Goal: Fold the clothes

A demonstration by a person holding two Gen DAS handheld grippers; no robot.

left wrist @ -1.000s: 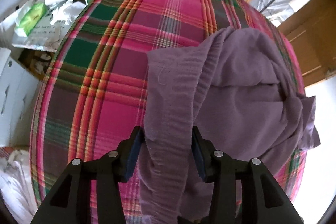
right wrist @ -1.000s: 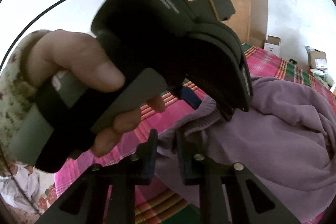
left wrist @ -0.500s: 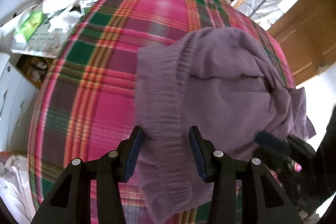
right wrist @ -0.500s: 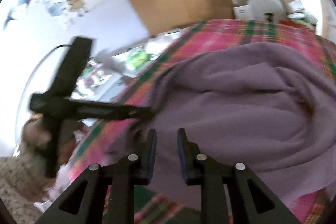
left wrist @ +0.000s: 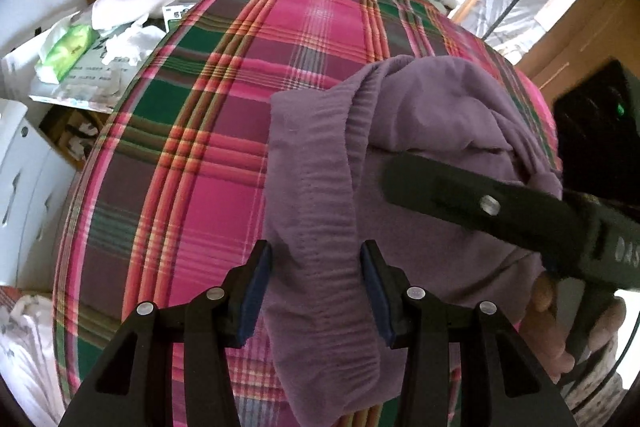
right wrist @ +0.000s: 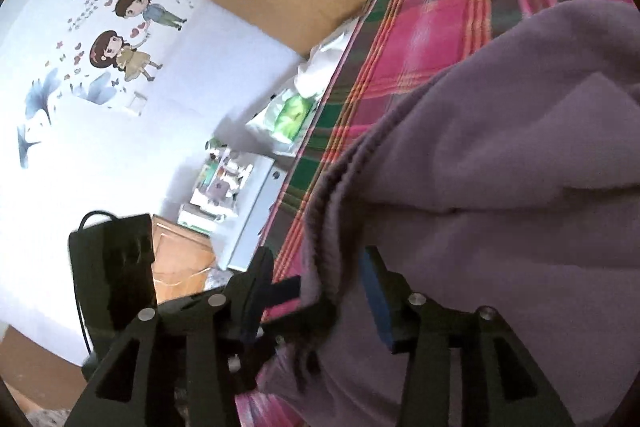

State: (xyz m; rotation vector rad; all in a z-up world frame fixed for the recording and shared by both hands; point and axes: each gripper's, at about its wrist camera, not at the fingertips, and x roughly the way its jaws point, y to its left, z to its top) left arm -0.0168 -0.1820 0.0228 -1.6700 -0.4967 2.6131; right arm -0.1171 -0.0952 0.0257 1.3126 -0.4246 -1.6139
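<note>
Purple garment (left wrist: 432, 147) lies heaped on the plaid bed (left wrist: 208, 167). Left gripper (left wrist: 316, 291) straddles its ribbed hem, jaws wide, hem running lengthwise away from them; right gripper (right wrist: 320, 291) (blurred view) seems likewise open astride an edge, gripping nothing.

plaid bed (left wrist: 208, 155) bare left of purple garment (left wrist: 420, 147), right claw (left wrist: 472, 203) crossing the garment, clutter (left wrist: 100, 39) beyond the bed's far-left edge
</note>
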